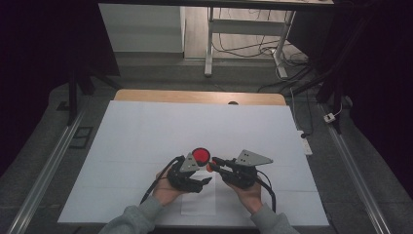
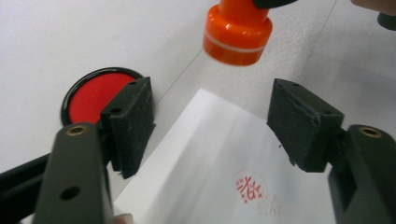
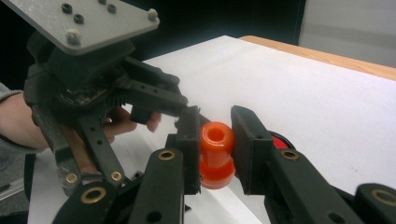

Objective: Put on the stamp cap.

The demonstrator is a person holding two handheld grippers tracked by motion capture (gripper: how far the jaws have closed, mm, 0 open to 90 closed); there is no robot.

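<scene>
Here the right gripper point(image 3: 215, 149) pinches the orange stamp point(image 2: 238, 30) above the paper point(image 2: 205, 154) near the counter's front edge, already marked; left gripper point(image 2: 210, 126) spread, empty. Next, probably re-inking at the pad point(image 2: 93, 91).

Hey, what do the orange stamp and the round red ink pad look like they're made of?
The orange stamp looks like glossy moulded plastic: smooth, with bright highlights on its rim. The red ink pad looks like a matte, felt-like red surface in a shiny black case, probably plastic or metal; I cannot tell which.
</scene>
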